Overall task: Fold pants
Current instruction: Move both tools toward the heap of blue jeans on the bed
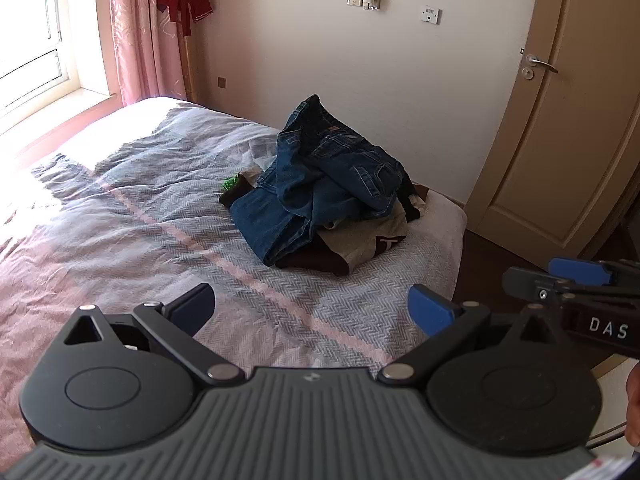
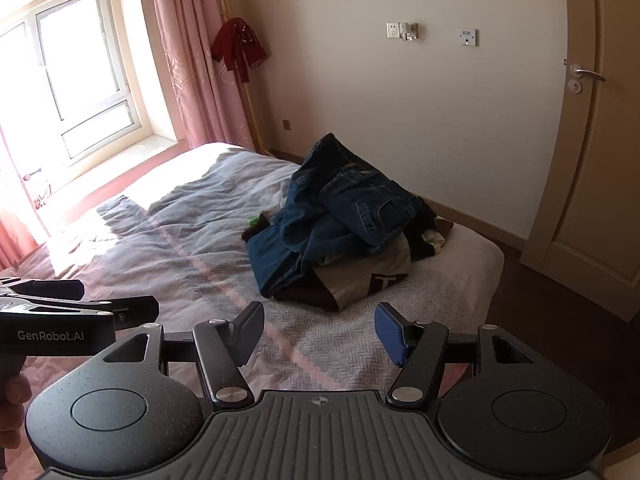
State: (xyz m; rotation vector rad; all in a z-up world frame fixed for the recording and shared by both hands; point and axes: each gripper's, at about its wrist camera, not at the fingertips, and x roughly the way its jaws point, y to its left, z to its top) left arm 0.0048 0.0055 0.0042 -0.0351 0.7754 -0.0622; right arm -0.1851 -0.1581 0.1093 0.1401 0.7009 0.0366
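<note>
A crumpled pair of blue jeans lies heaped on top of a pile of other clothes near the bed's far right corner. My left gripper hovers open over the bedspread, well short of the pile, with nothing between its fingers. In the right wrist view my right gripper is likewise open and empty, a similar distance from the jeans. The right gripper also shows at the right edge of the left wrist view, and the left gripper at the left edge of the right wrist view.
Under the jeans lie a grey and dark brown garment and other clothes. The bed has a pink and grey bedspread. A window and pink curtain are at the left, a closed door at the right, dark floor beside the bed.
</note>
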